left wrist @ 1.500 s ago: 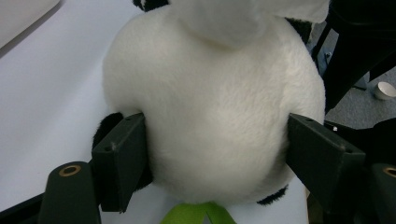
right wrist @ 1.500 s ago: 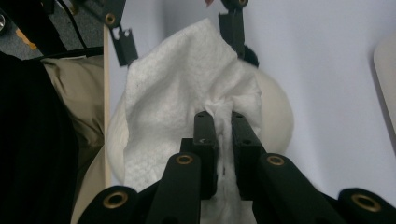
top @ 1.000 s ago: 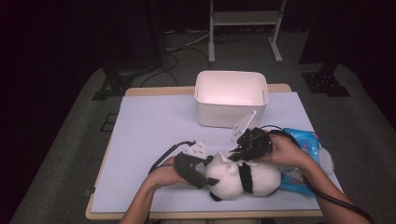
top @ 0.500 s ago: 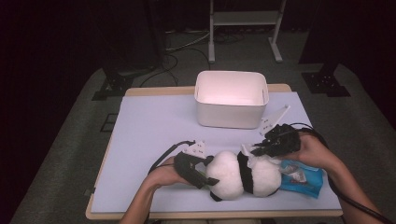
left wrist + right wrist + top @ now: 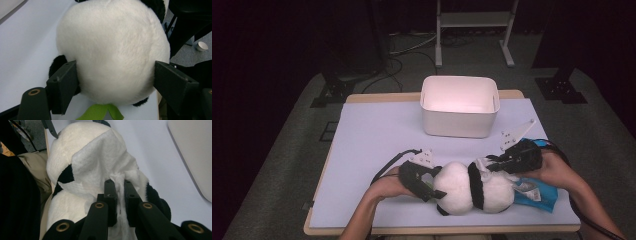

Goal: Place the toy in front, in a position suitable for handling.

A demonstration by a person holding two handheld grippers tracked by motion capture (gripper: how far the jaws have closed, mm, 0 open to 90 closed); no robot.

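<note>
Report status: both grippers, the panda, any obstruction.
Left gripper clamped around plush panda head. Right gripper shut, pinching its white fabric. Blue packet beside panda; white bin stands apart behind.

Lab or studio: black-curtained surround, grey carpet, metal stand (image 5: 473, 30), floor cables (image 5: 407, 50).

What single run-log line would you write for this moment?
left gripper: jaws straddle plush panda | right gripper: shut on panda's fur | white bin: behind
</note>
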